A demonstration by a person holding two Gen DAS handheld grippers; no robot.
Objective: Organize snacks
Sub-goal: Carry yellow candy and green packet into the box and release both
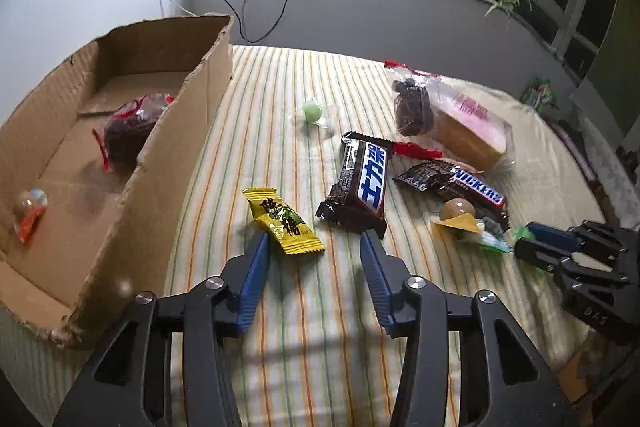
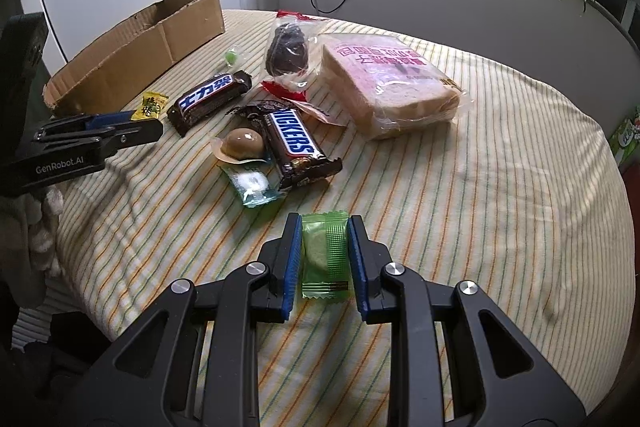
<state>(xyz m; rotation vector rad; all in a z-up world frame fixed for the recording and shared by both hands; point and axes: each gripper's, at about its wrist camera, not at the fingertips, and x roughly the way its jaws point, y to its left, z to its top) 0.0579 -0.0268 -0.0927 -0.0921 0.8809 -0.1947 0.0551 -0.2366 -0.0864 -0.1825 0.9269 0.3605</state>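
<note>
sorting is partly done: the cardboard box already holds a dark wrapped cake and a small candy. the left gripper stands released and empty just beside the yellow candy; the right gripper is clenched on a green packet. carry the packet well over the box wall, then release low inside.
</note>
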